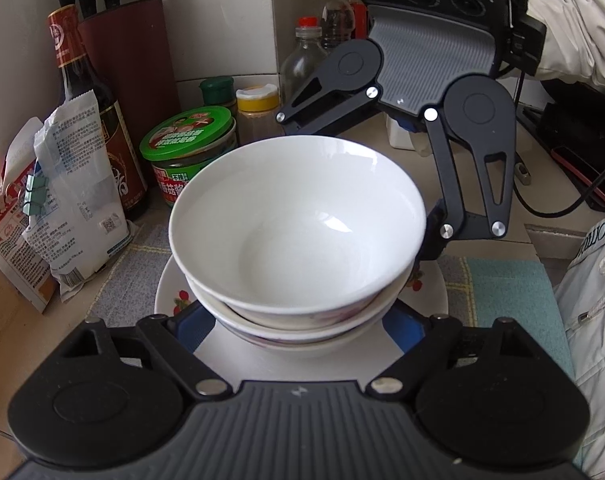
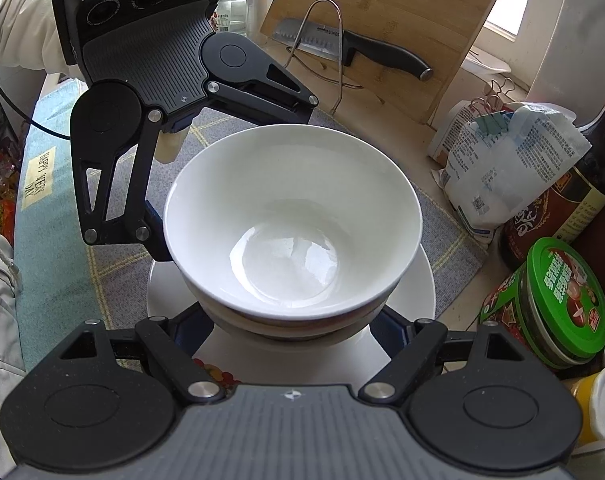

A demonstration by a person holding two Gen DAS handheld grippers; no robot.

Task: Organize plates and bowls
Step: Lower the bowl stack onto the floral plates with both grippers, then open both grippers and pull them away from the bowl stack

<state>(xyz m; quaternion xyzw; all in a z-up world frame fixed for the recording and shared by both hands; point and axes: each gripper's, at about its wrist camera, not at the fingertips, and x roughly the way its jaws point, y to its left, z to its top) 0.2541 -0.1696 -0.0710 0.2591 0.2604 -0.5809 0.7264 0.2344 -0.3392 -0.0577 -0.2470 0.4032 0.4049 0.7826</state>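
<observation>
A stack of white bowls (image 1: 298, 232) stands on a white plate with a fruit pattern (image 1: 170, 300), on a grey checked mat. It also shows in the right wrist view (image 2: 292, 216) on the plate (image 2: 418, 292). My left gripper (image 1: 298, 320) is spread wide around the base of the stack, its blue pads on either side. My right gripper (image 2: 294, 324) is spread wide around the same stack from the opposite side. Each gripper shows in the other's view, the right one (image 1: 430, 92) and the left one (image 2: 150, 76). The fingertips are hidden behind the bowls.
A green-lidded jar (image 1: 190, 140), a soy sauce bottle (image 1: 86, 112), clipped bags (image 1: 70, 208), spice jars and a dark red knife block (image 1: 130, 52) crowd the counter's corner. A cutting board with a knife on a wire rack (image 2: 366, 48) leans opposite. A teal cloth (image 2: 42, 184) lies beside the mat.
</observation>
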